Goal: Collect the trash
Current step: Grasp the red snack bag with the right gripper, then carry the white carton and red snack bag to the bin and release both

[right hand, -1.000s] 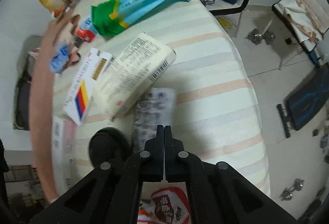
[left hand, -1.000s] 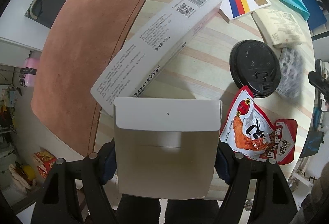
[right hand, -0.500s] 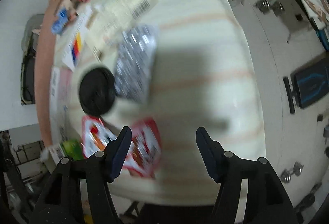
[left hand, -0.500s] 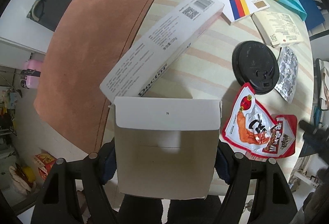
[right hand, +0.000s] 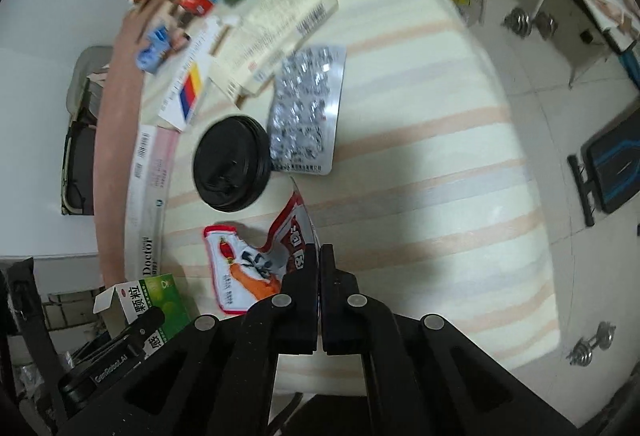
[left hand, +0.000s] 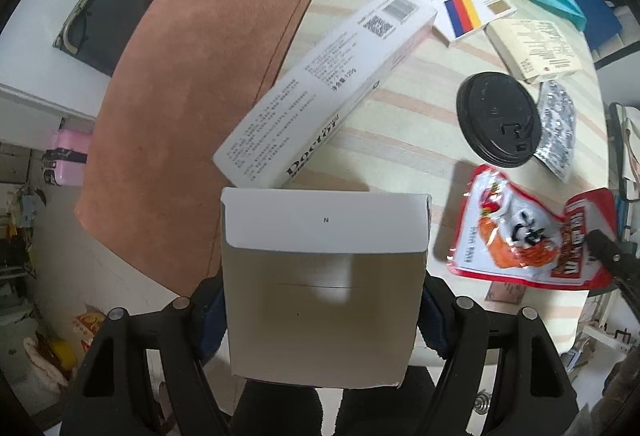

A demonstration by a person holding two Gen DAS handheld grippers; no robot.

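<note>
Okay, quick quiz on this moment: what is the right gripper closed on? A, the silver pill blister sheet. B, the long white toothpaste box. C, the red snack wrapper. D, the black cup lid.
C: in the right wrist view the right gripper is shut on the edge of the red snack wrapper, lifting that edge, while the black cup lid lies apart on the table.

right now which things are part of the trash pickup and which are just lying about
In the job:
- open carton, held in left claw
- red snack wrapper, pinched by right claw

Lying about:
- black cup lid
- blister pack
- long white box
</note>
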